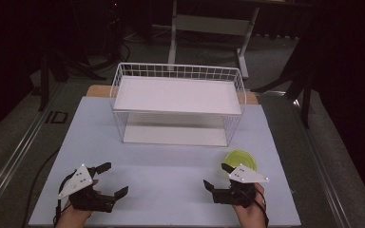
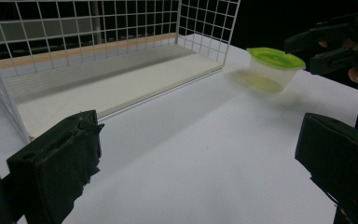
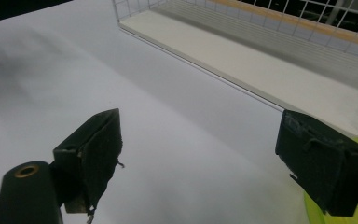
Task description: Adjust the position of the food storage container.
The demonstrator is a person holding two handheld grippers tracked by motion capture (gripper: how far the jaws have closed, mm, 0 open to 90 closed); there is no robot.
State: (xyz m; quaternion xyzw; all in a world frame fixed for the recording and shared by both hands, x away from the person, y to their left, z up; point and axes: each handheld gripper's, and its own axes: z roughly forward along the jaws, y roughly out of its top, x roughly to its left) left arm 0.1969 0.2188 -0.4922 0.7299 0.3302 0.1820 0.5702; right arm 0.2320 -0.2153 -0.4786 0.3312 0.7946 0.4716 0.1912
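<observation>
Since the small clear plastic tub with a lime-green lid [image 1: 240, 160] sits just beside the right tool [image 1: 217, 176], whose jaws are spread, swing that tool over and straddle the tub squarely. The left tool [image 1: 110, 179], equally spread, should wait clear on the white table [image 1: 171, 166].

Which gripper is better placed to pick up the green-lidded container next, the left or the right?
The right gripper. It sits open directly beside the green-lidded container, whose lid shows by its far finger. The left gripper, also open, is across the table.
</observation>
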